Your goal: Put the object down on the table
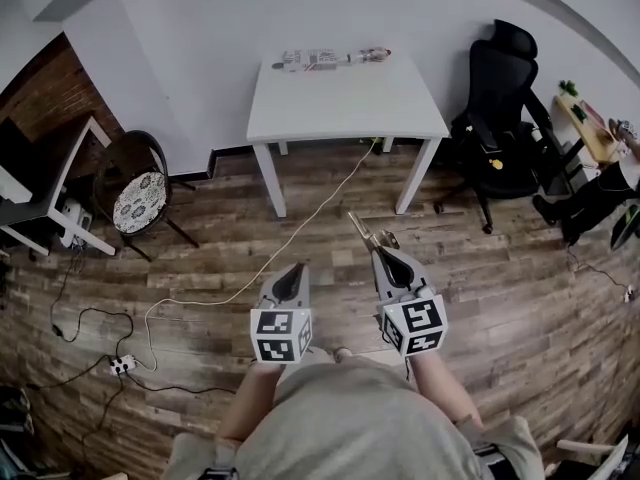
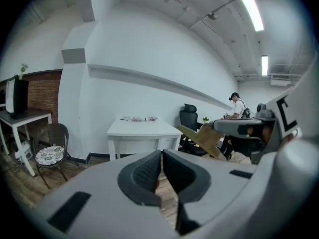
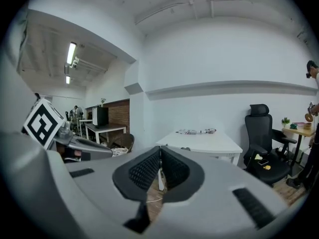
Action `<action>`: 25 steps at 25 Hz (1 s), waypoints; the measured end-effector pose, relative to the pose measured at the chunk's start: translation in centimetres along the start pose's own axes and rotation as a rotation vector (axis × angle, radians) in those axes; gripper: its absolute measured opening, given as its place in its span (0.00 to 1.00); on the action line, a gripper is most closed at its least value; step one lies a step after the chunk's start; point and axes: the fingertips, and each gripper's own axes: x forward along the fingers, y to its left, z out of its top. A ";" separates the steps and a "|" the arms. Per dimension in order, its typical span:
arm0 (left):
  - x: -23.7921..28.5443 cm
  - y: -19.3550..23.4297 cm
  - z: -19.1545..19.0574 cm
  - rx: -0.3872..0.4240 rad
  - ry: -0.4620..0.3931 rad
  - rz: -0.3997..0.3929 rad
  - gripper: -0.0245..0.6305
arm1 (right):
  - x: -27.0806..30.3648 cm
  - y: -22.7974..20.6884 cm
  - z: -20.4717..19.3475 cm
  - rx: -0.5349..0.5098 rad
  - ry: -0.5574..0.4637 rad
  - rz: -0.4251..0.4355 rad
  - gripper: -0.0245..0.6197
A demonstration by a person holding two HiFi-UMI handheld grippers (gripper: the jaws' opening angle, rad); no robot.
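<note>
No word, number, brand or sign can be read anywhere. The only print is the black-and-white square patterns on the marker cube (image 1: 281, 335) of the left hand-held gripper (image 1: 291, 270) and on the marker cube (image 1: 413, 325) of the right hand-held gripper (image 1: 378, 252); these are coded blocks, not letters. The tan object (image 2: 202, 138) in the right one's jaws shows no legible mark. The packets (image 1: 330, 59) on the white table (image 1: 345, 103), well ahead of both, are too small to read.

Bright, even — fisheye w/ dark corners

Black office chair (image 1: 505, 98), cushioned wicker chair (image 1: 135, 193), white cable (image 1: 310, 219), power strip (image 1: 122, 365).
</note>
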 end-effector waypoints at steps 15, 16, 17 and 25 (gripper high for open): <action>0.2 -3.1 -0.7 0.003 0.002 0.003 0.06 | -1.6 -1.8 -1.2 0.022 0.007 0.030 0.05; 0.3 -3.2 -0.8 0.002 0.002 0.006 0.06 | -1.7 -2.0 -1.3 0.024 0.006 0.031 0.05; 0.3 -3.3 -0.8 0.002 0.004 0.008 0.06 | -1.7 -2.1 -1.3 0.026 0.003 0.032 0.05; 1.0 -3.2 -1.1 -0.009 0.011 0.024 0.06 | -0.9 -2.9 -1.3 0.037 -0.011 0.038 0.05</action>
